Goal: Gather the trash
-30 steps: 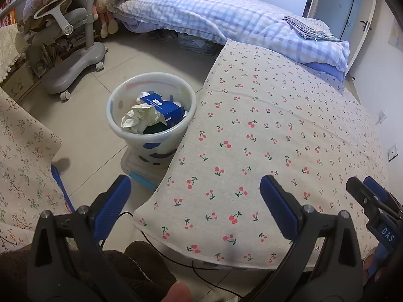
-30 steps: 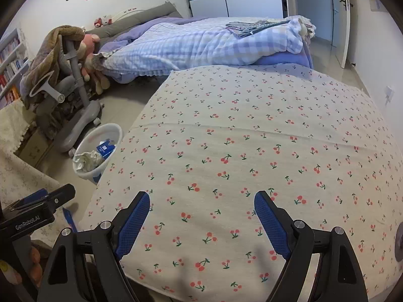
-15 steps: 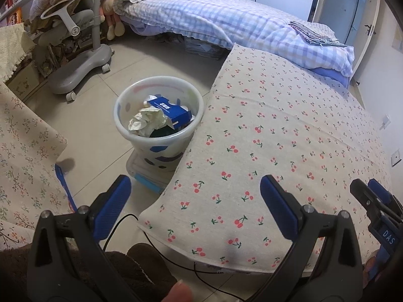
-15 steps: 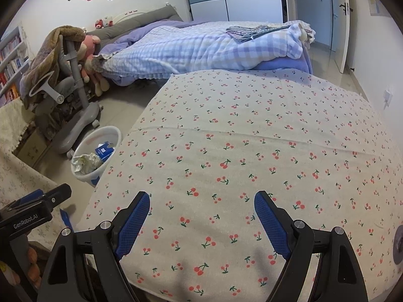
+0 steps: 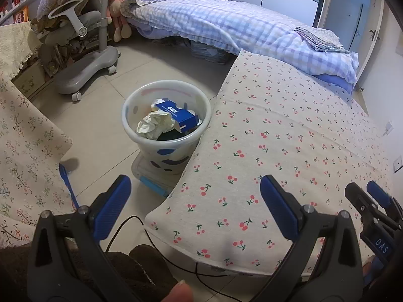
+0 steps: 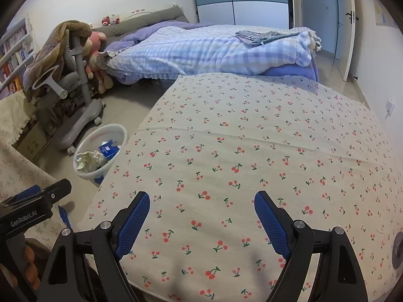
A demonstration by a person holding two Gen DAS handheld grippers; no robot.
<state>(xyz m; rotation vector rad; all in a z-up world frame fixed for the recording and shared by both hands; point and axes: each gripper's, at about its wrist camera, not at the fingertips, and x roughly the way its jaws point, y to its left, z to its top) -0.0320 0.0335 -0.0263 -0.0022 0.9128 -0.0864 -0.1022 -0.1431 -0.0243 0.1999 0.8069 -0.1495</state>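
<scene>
Looking through the left wrist, your left gripper (image 5: pixel 192 205) gaped empty; the bin (image 5: pixel 166 123) held paper (image 5: pixel 155 125) and a box (image 5: pixel 176 114) beside the table (image 5: pixel 289 138). Right wrist: right gripper (image 6: pixel 201 222) wide, empty over bare cloth. Risk: swinging blind could tip the bin.

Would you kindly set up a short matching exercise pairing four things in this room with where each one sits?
Things:
1. blue carton
2. folded striped cloth
3. brown blanket
4. trash bin

Places:
A. draped over the grey chair
B. on the floor beside the cherry-print table
C. inside the bin with crumpled paper
D. on top of the checked bedding

Pairs: 1-C, 2-D, 3-A, 4-B
</scene>
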